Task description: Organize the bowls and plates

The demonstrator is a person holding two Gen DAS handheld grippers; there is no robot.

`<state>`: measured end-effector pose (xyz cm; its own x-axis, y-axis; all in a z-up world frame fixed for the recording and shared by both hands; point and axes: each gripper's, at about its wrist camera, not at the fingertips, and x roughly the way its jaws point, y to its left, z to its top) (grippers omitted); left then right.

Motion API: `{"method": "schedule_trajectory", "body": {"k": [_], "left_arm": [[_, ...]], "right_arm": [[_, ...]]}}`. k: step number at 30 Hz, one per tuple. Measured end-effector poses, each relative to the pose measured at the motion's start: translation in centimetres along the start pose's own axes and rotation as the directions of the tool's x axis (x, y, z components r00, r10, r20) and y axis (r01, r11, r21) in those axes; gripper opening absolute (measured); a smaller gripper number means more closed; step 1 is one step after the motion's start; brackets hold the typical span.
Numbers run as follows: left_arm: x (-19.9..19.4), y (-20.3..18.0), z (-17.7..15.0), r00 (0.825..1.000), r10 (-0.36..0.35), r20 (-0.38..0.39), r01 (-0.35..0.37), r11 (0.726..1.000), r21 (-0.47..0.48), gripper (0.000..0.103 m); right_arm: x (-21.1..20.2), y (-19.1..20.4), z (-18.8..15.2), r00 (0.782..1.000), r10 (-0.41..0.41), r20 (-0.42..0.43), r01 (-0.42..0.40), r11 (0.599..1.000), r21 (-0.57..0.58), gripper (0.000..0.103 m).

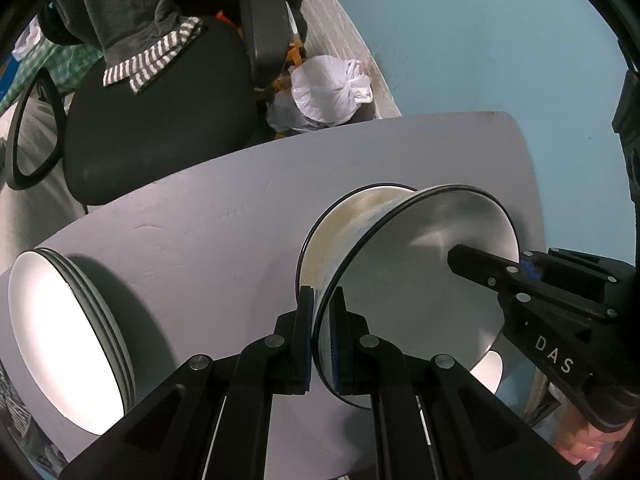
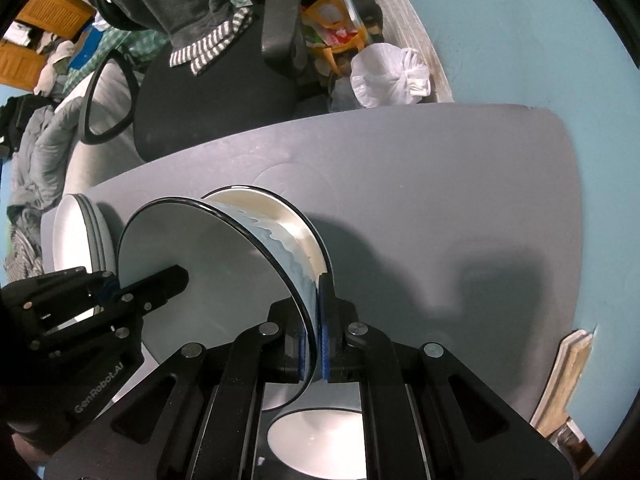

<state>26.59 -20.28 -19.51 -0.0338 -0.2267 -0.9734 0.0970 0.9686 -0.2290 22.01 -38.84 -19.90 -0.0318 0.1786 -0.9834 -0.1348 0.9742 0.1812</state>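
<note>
Mid-carry: bowl held above the grey table, likely headed for another bowl just below. Left gripper and right gripper each pinching opposite rims, jaws nearly closed. Next: lowering level, then letting go. Plate stack sitting left.

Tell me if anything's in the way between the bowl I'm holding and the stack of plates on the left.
Nothing visible blocks it. The bowl, gripped on its rim by both tools, is held above bare table. The stack of plates sits apart to its left, only open tabletop showing between them.
</note>
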Motion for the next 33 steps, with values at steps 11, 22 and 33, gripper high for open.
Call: {"method": "schedule_trajectory", "body": {"k": [11,22,33], "left_arm": [[-0.3,-0.4,0.2,0.999,0.034,0.004,-0.034,0.999,-0.001,0.016],[-1.8,-0.1,-0.1,0.982,0.181,0.061,-0.184,0.982,0.035,0.064],[-4.2,0.0,-1.5,0.983,0.163,0.085,-0.166,0.986,0.031,0.074]], "right_arm": [[-0.3,-0.3,0.4,1.000,-0.012,-0.012,0.012,1.000,-0.004,0.012],[-0.7,0.0,0.2,0.999,-0.037,0.003,0.037,0.999,-0.016,0.026],[-3.5,0.2,-1.1,0.992,-0.082,0.092,0.084,0.996,-0.017,0.053]]}}
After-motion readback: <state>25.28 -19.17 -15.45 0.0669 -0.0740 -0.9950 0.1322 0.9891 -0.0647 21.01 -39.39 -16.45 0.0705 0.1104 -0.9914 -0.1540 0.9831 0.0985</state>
